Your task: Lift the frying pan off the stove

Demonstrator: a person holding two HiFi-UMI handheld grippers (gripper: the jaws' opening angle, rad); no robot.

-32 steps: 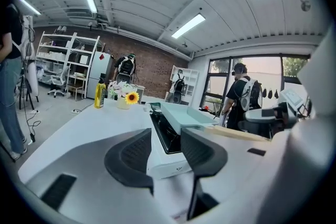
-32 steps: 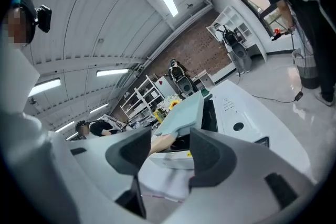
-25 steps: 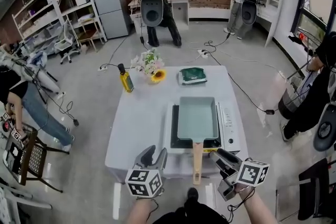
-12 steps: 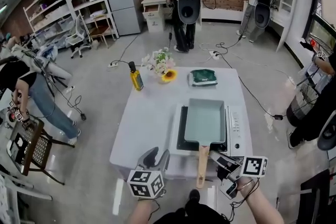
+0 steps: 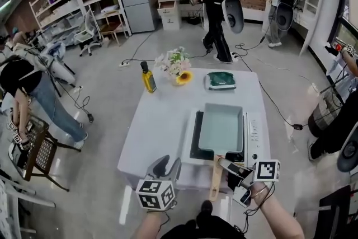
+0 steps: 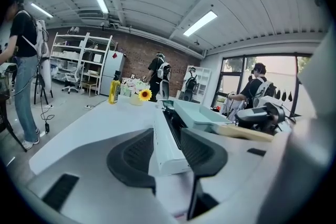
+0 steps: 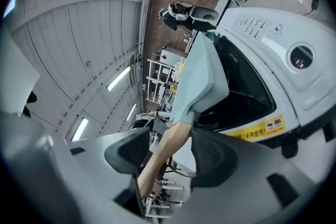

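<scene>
The right gripper [image 5: 225, 169] has just swung in from the right to the wooden handle [image 5: 214, 183] of the frying pan [image 5: 221, 127], its jaws opening wider as it came; the right gripper view shows them spread on either side of the handle, which runs up between the two pads without yet being pinched. The pale green pan rests flat on the stove [image 5: 255, 137], near the front edge of the white table [image 5: 156, 120], its handle jutting out towards the person; the lift has not begun, and to judge by this the grasp is lined up and lacks only the closing squeeze. The left gripper [image 5: 166, 167] hovers off the table's front edge, left of the handle, jaws parted with nothing between them. A second ago the right gripper hung off the stove's front right corner, clear of the handle, and has rolled as it moved across; the left gripper has hardly stirred, and the pan has not shifted on the burner; behind the table, a person wearing a backpack has walked to the right.
</scene>
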